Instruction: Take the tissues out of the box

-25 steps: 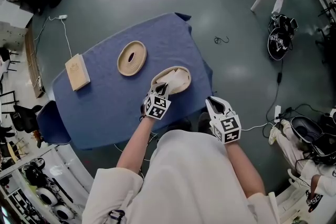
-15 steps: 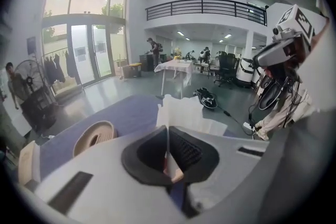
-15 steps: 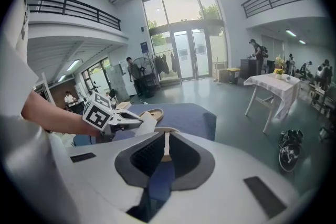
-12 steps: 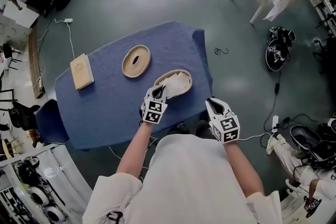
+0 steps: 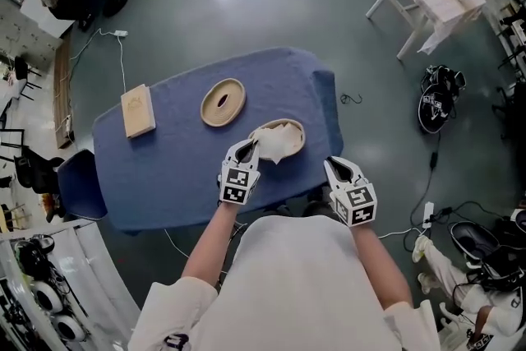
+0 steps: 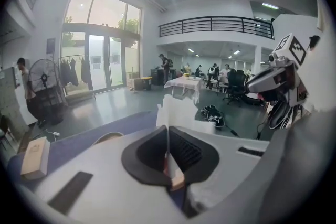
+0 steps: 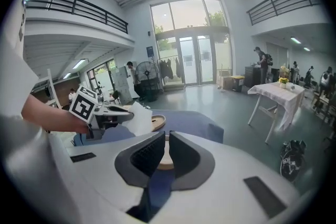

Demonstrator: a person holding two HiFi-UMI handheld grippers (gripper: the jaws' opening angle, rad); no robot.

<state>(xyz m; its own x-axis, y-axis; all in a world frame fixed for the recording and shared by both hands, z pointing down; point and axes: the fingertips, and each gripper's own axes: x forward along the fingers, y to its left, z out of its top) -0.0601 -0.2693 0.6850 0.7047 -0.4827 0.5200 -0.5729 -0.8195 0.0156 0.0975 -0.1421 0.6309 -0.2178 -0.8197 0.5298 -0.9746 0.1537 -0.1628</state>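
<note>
The blue-covered table (image 5: 164, 177) carries the round wooden box (image 5: 302, 136) at its near right part. It sits a little farther up the head view than a second ago, with every thing on it in the same order.

The oval lid (image 5: 236, 111) lies flat, up and to the left of the box and apart from it, as before. The wooden block (image 5: 138, 111) lies well to the left of the box, unchanged.

The left tool (image 5: 250, 145) is at the box's near left rim, pressed together on a fold of the tissue (image 5: 278, 141). A second ago the tissue lay spread inside the box. Now it is bunched toward that rim, and its pinched edge stands up above the tool.

The right tool (image 5: 332, 164) hangs off the table's edge, to the right of the box and nearer the person, where it was before. Its two sides are almost together with nothing between them.
</note>
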